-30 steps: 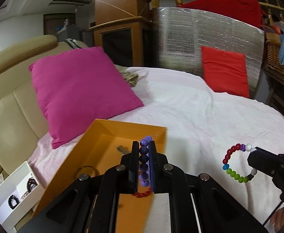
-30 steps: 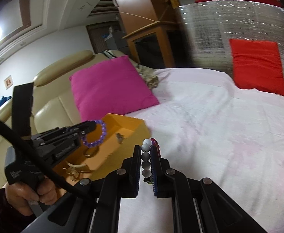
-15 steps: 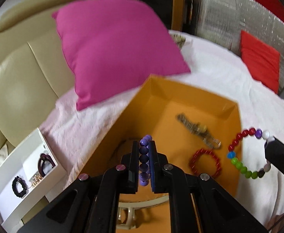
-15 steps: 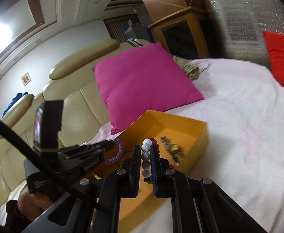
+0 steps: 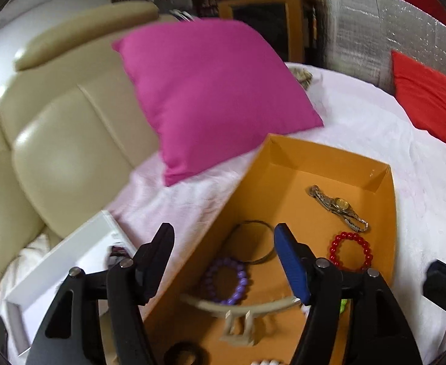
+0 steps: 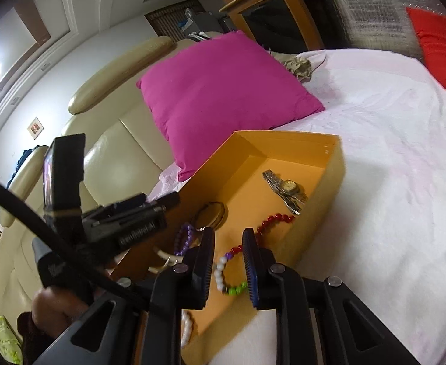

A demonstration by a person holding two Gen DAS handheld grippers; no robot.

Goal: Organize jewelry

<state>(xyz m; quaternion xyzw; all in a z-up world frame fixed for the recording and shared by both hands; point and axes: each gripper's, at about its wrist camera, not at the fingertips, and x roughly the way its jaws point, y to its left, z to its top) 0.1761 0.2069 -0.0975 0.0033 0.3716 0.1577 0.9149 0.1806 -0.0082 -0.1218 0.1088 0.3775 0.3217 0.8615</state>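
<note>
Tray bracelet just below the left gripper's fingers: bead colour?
Purple beaded bracelet, lying in the orange tray. Clearest in the left wrist view.

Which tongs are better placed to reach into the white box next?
Left. The left tongs, open, are beside the white box; the right tongs are over the orange box, beaded bracelet between them.

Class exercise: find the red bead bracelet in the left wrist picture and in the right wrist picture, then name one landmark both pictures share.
Left wrist: the red bead bracelet lies in the orange box, right of centre, just below the wristwatch.
Right wrist: the bracelet lies mid-frame, against the box's right wall, below the watch.
Shared landmark: the pink cushion behind the box.
</note>
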